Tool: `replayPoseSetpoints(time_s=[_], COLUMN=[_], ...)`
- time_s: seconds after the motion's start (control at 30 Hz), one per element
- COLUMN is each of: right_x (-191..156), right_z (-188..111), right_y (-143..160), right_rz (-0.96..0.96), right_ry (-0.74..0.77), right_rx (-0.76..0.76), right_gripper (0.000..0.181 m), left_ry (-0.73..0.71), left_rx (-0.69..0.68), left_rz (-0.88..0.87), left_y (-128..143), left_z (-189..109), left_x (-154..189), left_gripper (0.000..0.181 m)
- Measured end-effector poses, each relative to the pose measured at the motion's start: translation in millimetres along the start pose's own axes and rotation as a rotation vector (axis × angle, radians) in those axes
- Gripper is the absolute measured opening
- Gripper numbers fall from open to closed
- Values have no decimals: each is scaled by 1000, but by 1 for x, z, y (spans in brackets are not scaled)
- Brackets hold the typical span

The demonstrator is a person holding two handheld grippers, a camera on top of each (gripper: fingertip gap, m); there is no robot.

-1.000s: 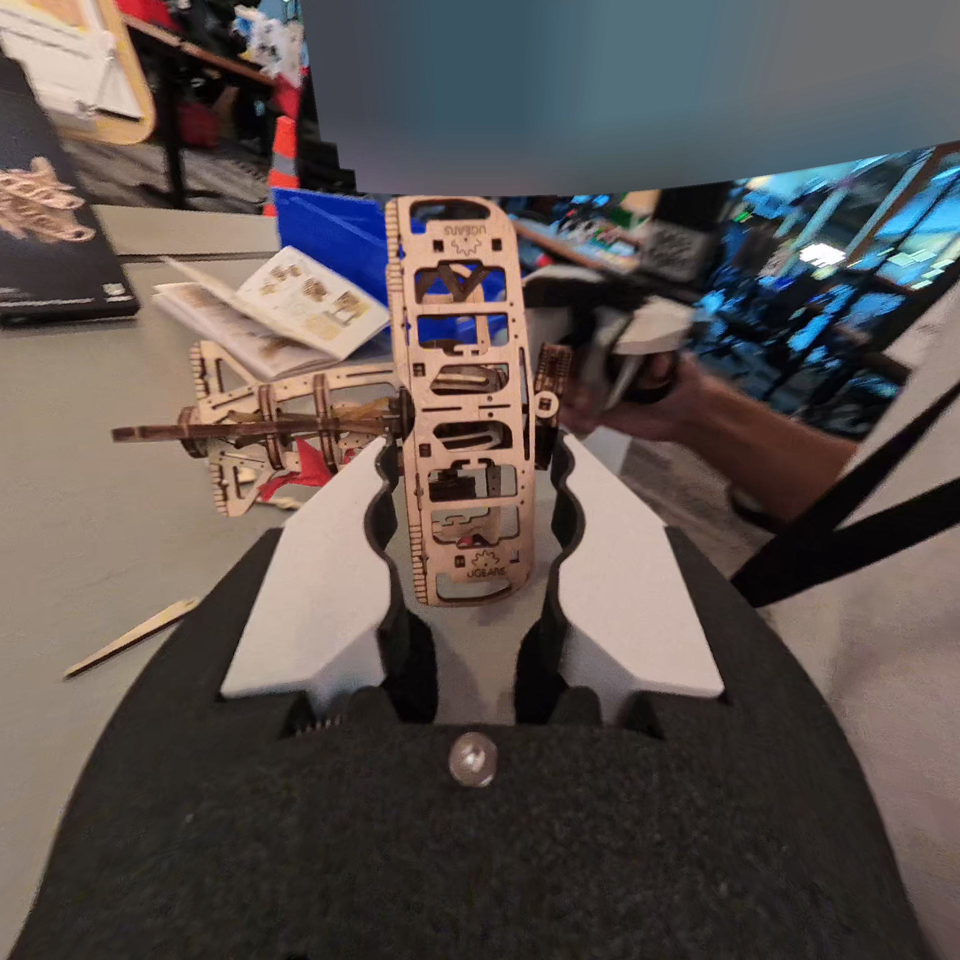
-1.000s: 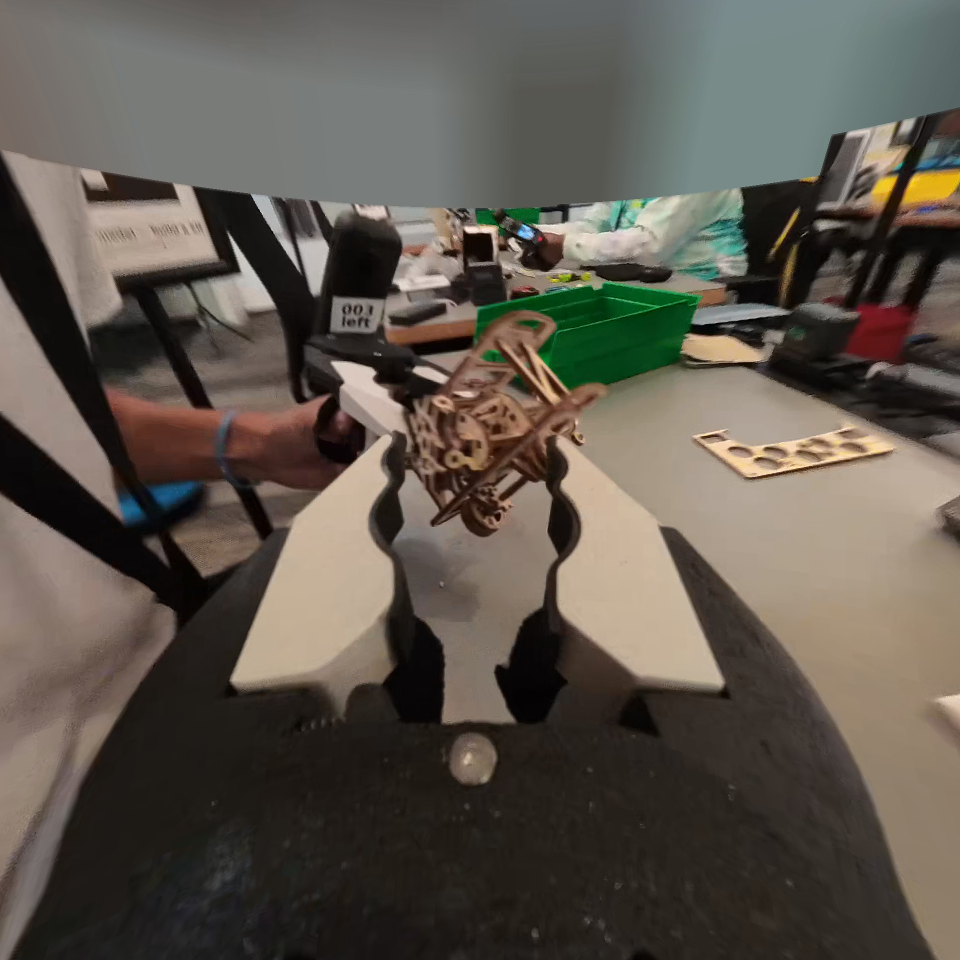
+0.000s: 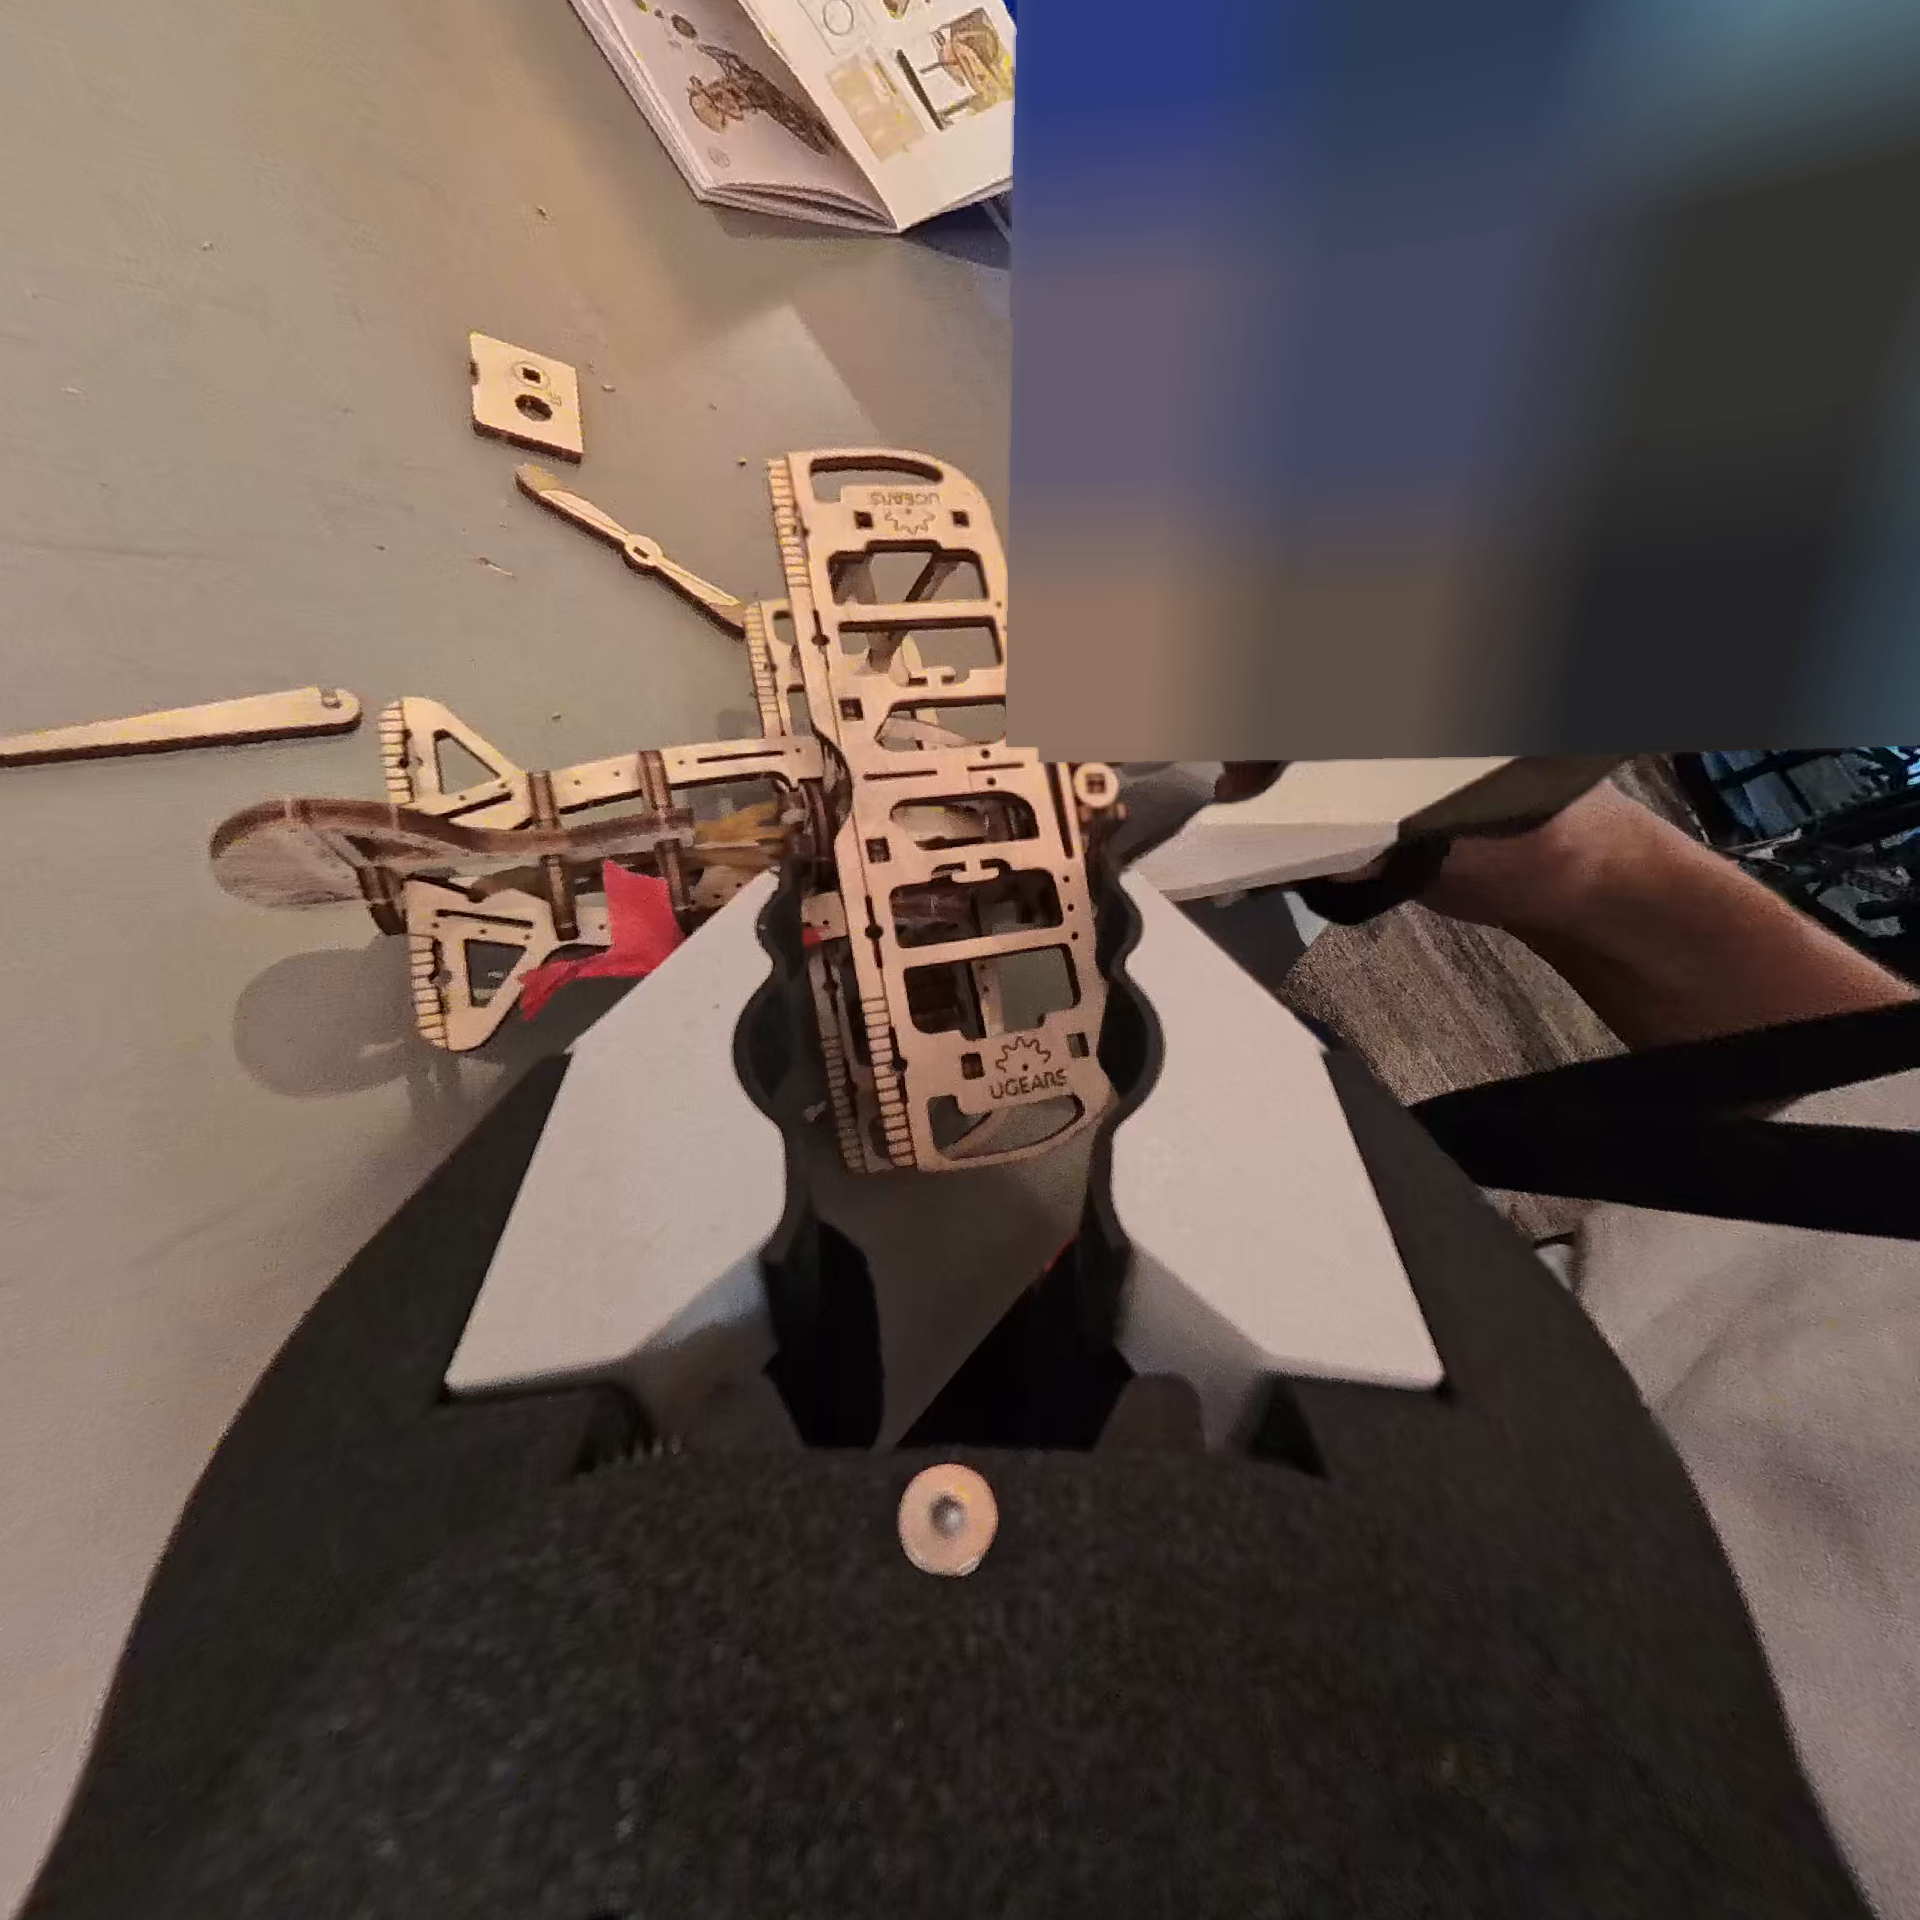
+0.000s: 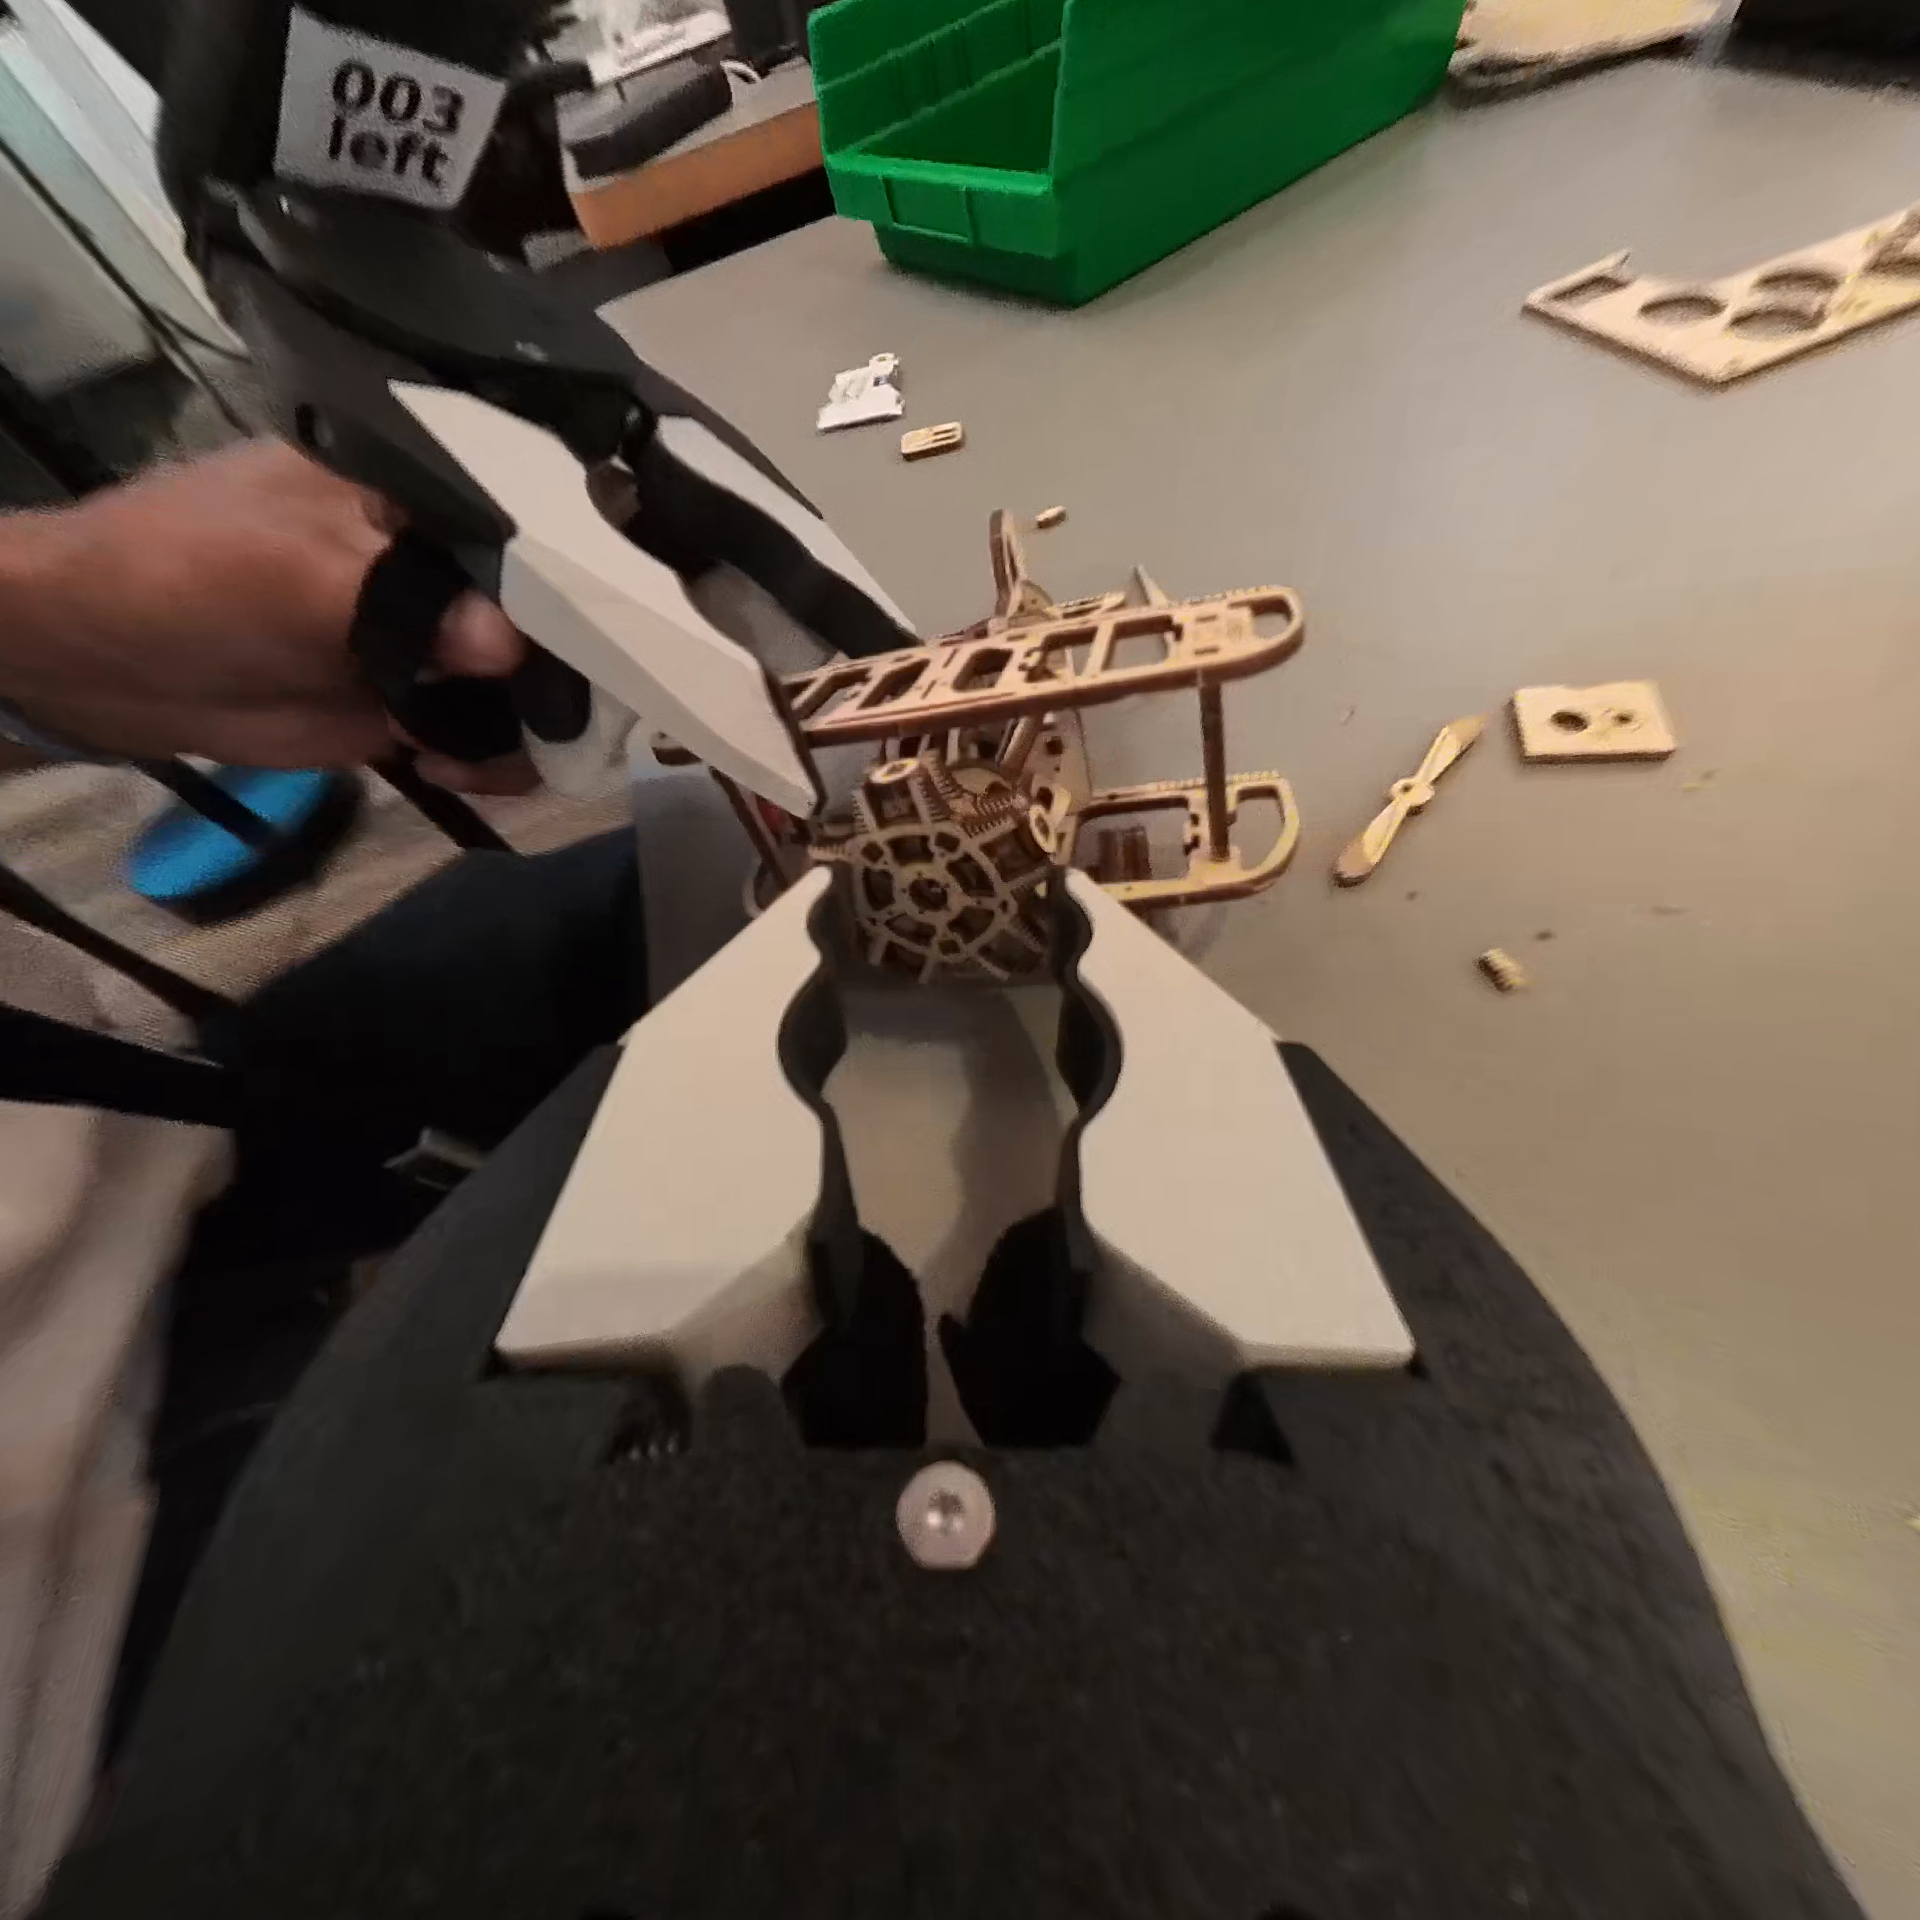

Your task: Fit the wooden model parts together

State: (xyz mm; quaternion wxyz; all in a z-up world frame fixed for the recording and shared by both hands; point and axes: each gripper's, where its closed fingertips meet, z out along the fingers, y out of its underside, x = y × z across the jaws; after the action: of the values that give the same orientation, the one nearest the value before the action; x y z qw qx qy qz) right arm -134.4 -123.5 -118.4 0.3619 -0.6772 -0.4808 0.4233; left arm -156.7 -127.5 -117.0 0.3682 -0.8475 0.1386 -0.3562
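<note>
The wooden biplane model (image 3: 935, 831) is held between both grippers just above the grey table (image 3: 260, 312). My left gripper (image 3: 945, 935) is shut on its stacked wings, and the tail (image 3: 301, 847) points left. In the right wrist view the model (image 4: 1039, 665) sits level, with its round engine nose (image 4: 940, 883) between my right gripper's (image 4: 948, 894) fingertips, which are closed on it. The left gripper (image 4: 790, 748) comes in from the left onto the wing end. A loose wooden propeller (image 4: 1408, 795) lies on the table, also seen in the left wrist view (image 3: 639, 551).
A square wooden piece (image 4: 1590, 722) lies by the propeller. A long wooden strip (image 3: 177, 722) and an open booklet (image 3: 831, 104) lie farther off. A green bin (image 4: 1122, 135), a punched wooden sheet (image 4: 1745, 312) and small scraps (image 4: 930, 440) sit behind. The table edge runs under the model.
Both grippers have brought the model down close to the table and turned it level. Both views now tilt down at the tabletop. Both grips are unchanged.
</note>
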Motion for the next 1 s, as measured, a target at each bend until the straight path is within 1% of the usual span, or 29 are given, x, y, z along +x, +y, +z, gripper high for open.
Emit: replayPoseSetpoints(time_s=[0.2,0.33,0.4,0.53,0.6,0.77,0.83,0.9,1.0], right_x=[0,0,-1,0,-1,-2,-3,-2,-1], right_z=[1,3,3,0,0,2,2,3,3], right_y=[4,4,4,4,5,5,5,4,2], right_rz=[279,286,330,398,397,397,359,315,182], right_ry=[-145,-149,-180,-214,-219,-238,-229,-207,-149], right_rx=[-4,-5,-5,5,4,-8,-17,-20,-22], right_gripper=[35,35,35,35,35,35,35,35,35], left_ry=[13,13,57,152,184,205,185,167,132], left_rx=[-10,-39,-37,-57,-52,-38,-39,-33,-37], left_rz=[62,130,98,74,75,51,69,83,113], left_y=[2,4,3,6,9,8,9,8,8], left_z=[1,3,2,-5,-8,-10,-10,-8,-7], left_x=[1,6,10,14,17,13,10,8,5], left_gripper=[57,70,76,78,79,74,69,68,64])
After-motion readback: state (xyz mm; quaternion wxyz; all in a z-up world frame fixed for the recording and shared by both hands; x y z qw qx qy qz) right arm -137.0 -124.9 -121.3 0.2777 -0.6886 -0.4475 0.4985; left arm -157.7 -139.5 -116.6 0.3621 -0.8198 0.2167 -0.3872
